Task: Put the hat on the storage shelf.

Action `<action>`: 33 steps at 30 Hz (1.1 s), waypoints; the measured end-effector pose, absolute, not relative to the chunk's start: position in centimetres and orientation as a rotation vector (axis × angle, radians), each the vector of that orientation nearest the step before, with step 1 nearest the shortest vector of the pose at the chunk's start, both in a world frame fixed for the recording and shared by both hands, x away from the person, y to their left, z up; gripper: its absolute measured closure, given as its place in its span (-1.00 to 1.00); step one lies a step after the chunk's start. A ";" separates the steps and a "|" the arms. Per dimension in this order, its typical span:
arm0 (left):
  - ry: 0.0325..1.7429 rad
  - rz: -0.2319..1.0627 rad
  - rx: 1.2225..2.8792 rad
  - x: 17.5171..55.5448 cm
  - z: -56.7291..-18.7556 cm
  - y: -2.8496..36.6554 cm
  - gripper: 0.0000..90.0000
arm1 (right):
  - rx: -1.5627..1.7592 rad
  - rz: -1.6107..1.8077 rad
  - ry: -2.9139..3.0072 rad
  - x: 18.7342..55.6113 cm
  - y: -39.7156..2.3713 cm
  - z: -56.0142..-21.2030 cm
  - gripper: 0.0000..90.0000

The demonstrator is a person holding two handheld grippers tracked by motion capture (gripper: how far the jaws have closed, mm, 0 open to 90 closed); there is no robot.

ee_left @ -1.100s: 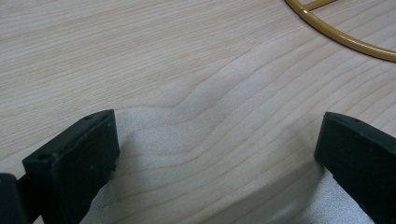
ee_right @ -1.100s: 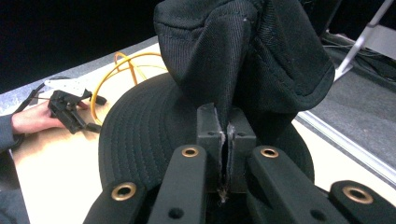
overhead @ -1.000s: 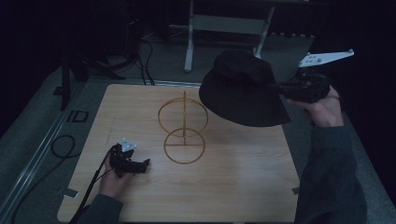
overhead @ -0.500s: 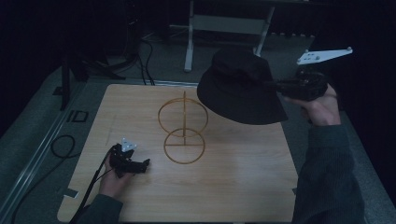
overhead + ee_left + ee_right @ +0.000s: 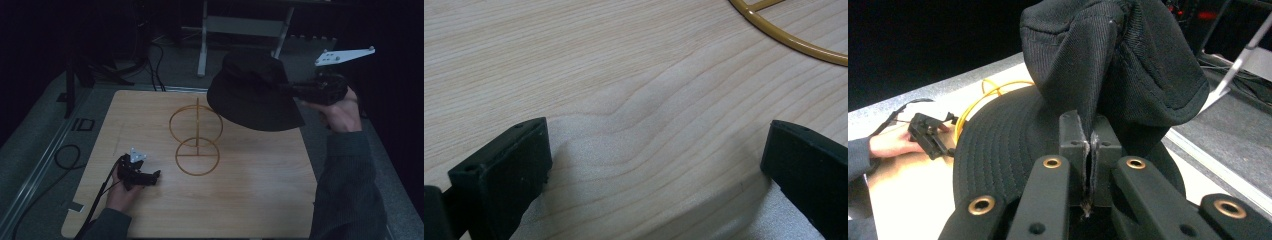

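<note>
Black fabric bucket hat (image 5: 255, 92): pinched by a fold of cloth in the fully closed fingers of the right gripper (image 5: 295, 90), held aloft just beyond them. Gold wire hat stand (image 5: 196, 134): on the light wooden table (image 5: 250, 200), below and left, bare; placing remains. Left gripper (image 5: 155, 175): fingers wide apart, empty, resting on the table. Against the earlier frame, the hat sits slightly higher.

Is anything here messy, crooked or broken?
Nothing looks broken or spilled. The black bucket hat hangs tilted and bunched because the right gripper pinches a fold of its fabric in the air. The gold wire hat stand stands upright on the table.
</note>
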State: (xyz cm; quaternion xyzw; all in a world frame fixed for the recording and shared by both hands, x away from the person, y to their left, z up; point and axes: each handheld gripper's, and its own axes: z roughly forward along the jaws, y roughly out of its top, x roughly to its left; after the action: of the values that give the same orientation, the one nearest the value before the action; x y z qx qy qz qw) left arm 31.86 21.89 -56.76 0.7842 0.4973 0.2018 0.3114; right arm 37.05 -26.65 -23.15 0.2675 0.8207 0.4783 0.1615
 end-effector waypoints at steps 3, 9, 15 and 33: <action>1.313 0.532 2.070 31.9 -56.8 21.9 -0.99 | 0.757 1.375 2.341 37.1 -26.4 -23.0 0.95; 1.314 0.532 2.069 31.9 -56.8 21.9 -0.99 | 0.738 1.392 2.343 37.0 -26.0 -22.8 0.95; 1.313 0.531 2.071 31.9 -56.8 21.9 -0.99 | 0.715 1.419 2.341 37.1 -25.4 -22.7 0.95; 1.315 0.530 2.069 31.9 -56.8 21.9 -0.99 | 0.636 1.471 2.375 37.4 -22.5 -22.7 0.95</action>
State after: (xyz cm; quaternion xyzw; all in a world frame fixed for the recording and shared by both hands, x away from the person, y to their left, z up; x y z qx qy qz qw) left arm 31.85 21.88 -56.77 0.7839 0.4981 0.2009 0.3115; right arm 37.36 -22.46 -22.65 0.2199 0.8210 0.5085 0.1378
